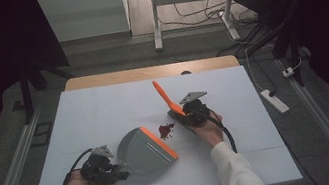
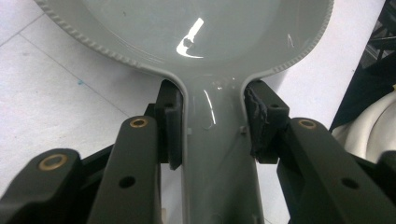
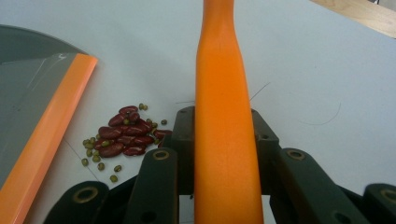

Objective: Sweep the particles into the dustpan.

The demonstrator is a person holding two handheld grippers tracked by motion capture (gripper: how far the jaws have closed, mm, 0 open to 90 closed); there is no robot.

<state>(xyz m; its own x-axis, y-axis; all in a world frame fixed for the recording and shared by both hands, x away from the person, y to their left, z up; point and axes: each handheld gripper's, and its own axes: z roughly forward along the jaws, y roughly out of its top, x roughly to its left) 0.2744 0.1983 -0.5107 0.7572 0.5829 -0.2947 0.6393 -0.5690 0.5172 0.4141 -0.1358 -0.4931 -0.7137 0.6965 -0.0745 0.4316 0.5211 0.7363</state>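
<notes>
Dustpan point(image 2: 187, 28) handle in left claw point(image 2: 212, 123), beans point(image 1: 166, 130) beside

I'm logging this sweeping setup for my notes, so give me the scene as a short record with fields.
surface: white table
left claw: shut on the grey dustpan handle
right claw: shut on the orange brush handle
mess: red beans and small green ones, heaped together
gap: heap lies just off the dustpan's orange lip, not in the pan

grey dustpan point(image 1: 141, 152), orange brush handle point(image 1: 167, 98)
</notes>
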